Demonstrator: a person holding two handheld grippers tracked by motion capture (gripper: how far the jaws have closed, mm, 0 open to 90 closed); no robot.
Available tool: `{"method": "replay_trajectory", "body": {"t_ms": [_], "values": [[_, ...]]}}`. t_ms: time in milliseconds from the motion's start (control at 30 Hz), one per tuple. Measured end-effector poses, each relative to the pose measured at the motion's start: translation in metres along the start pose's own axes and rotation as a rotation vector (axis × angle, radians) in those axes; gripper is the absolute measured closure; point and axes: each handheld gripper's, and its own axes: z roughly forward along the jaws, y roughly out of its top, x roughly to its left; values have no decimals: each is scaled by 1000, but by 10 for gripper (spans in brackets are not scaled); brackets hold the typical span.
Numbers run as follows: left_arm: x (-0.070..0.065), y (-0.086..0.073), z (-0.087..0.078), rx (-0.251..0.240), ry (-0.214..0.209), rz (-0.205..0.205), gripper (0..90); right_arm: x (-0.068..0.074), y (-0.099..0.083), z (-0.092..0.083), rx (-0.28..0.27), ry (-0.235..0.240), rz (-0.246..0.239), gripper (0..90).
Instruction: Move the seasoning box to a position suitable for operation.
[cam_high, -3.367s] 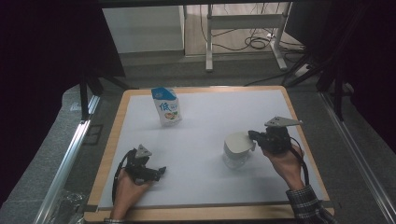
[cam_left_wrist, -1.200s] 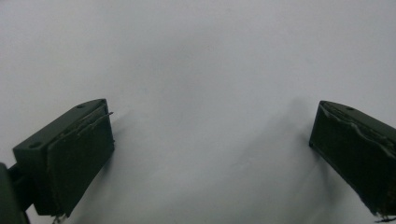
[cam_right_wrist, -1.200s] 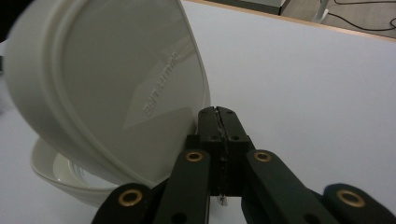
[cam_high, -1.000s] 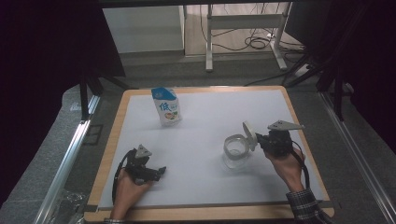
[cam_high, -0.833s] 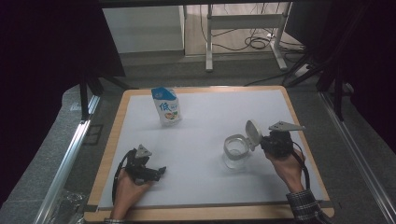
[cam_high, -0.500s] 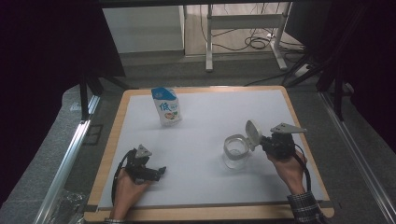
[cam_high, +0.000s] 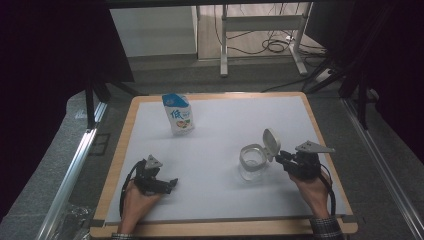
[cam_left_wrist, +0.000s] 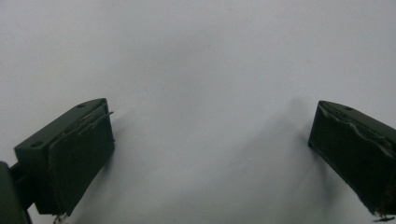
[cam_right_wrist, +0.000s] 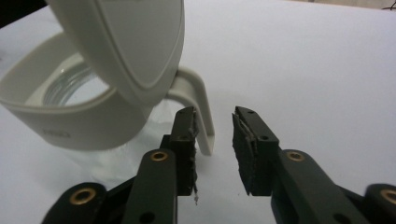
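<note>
A clear jug (cam_high: 252, 161) with a white rim stands right of centre on the white mat, its hinged white lid (cam_high: 270, 143) flipped upright. My right gripper (cam_high: 278, 159) sits just right of it at handle height. Its jaws have just been opening and stand a little apart. In the right gripper view the jug's handle (cam_right_wrist: 204, 112) lies just ahead of the left jaw, with nothing pressed between the pads of the right gripper (cam_right_wrist: 214, 122). My left gripper (cam_high: 172, 182) rests at the front left. In the left gripper view, the left gripper (cam_left_wrist: 210, 154) is wide open over bare mat.
A blue-and-white pouch (cam_high: 178, 115) stands upright at the back left of the mat (cam_high: 225, 125). A wooden rim (cam_high: 220, 227) frames the table. A metal rail (cam_high: 75, 170) runs along the left side. Desk legs and cables (cam_high: 260, 40) lie on the floor beyond.
The jug's lid has swung from closed to upright. My right gripper has let go of it, its jaws parting, and has sunk slightly beside the handle. The left gripper has not moved.
</note>
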Motion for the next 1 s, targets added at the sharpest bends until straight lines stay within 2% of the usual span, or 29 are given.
{"method": "replay_trajectory", "body": {"t_ms": [133, 200, 400, 467, 567, 633, 767, 1000], "values": [[0, 1, -1, 2, 1, -5, 16, 1, -7, 0, 3, -9, -1, 645], [2, 3, -2, 5, -16, -4, 35, 1, -10, -1, 2, -10, 1, 622], [4, 14, -4, 4, -21, -2, 37, 4, -18, 1, 7, -1, -5, 571], [9, 22, -5, 5, -1, -27, 35, 6, -22, 3, 17, -8, -17, 551], [15, 28, -8, -7, -1, -43, 41, 7, -25, 4, 28, -3, -19, 536], [18, 33, -8, -2, 10, -37, 41, 8, -27, 5, 28, -4, -15, 528], [23, 41, -11, -24, -16, -36, 40, 7, -31, 5, 33, 6, -2, 512], [34, 59, -15, -64, -21, -18, 58, 6, -40, 7, 52, 26, 15, 496]]}}
